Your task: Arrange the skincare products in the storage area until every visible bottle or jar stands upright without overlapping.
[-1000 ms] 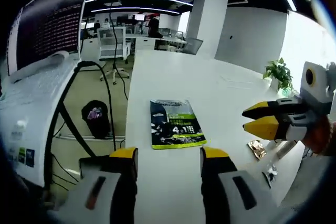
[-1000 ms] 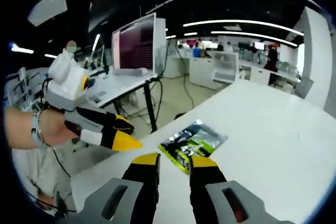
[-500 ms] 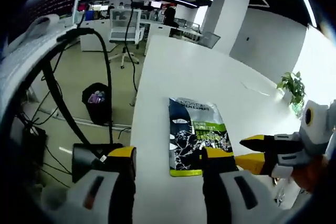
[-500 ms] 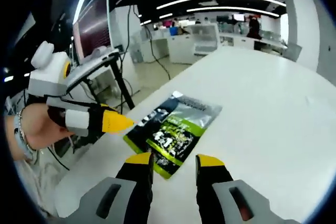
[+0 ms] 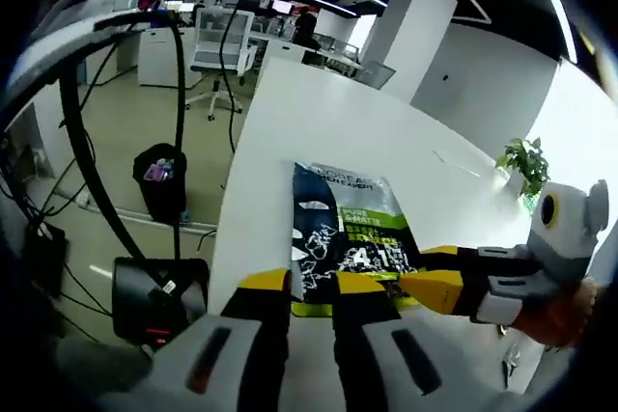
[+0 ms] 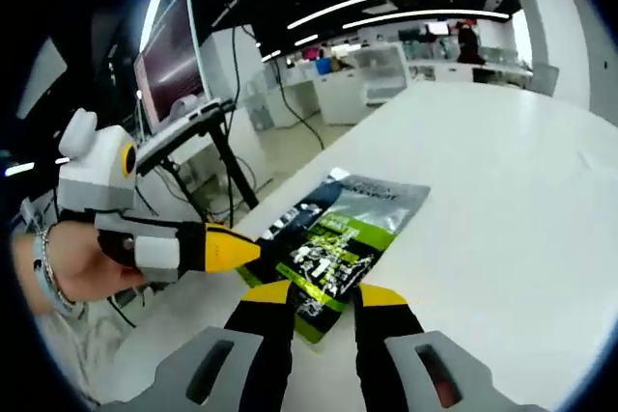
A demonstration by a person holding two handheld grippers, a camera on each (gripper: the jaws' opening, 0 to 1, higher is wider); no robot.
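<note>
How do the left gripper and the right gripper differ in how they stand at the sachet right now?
The left gripper has its fingers close together at the sachet's near edge; the right gripper keeps a wider gap. Whether the left one pinches the edge cannot be told. In the right gripper view, the left gripper comes in from the sachet's side, while the right one faces the sachet's lime-green end. Both have yellow-tipped fingers over the white table.

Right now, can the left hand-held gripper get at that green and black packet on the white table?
Probably yes. The left hand-held gripper sits at the packet's near edge on the table, with nothing between them.
</note>
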